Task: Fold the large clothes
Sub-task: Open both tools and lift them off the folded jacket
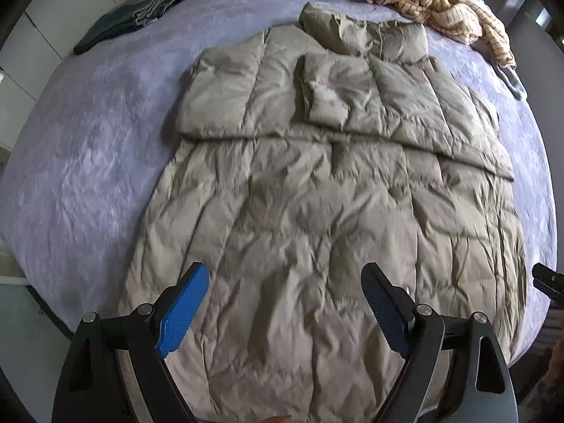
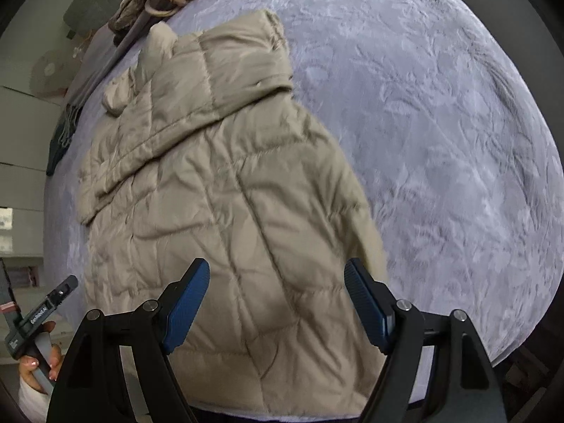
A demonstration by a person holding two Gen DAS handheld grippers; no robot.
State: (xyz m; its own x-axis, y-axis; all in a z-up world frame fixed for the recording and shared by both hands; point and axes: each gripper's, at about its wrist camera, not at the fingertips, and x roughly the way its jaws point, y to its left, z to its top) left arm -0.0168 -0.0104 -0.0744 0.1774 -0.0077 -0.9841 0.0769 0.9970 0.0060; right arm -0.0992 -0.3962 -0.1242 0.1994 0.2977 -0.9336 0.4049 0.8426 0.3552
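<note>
A beige quilted puffer jacket (image 1: 317,194) lies flat on a lavender fuzzy bed cover (image 1: 88,141). Its sleeves are folded in over the upper part, near the collar. My left gripper (image 1: 284,269) hangs open above the jacket's lower half, blue pads wide apart, nothing between them. In the right wrist view the same jacket (image 2: 211,194) fills the left half. My right gripper (image 2: 276,264) stands open over its lower right part near the side edge, holding nothing.
A cream striped garment (image 1: 440,3) is heaped at the far edge of the bed. Dark folded clothes (image 1: 116,24) lie at the far left. A person's hand (image 2: 38,363) holds the left tool at the lower left. Bare bed cover (image 2: 440,141) stretches to the jacket's right.
</note>
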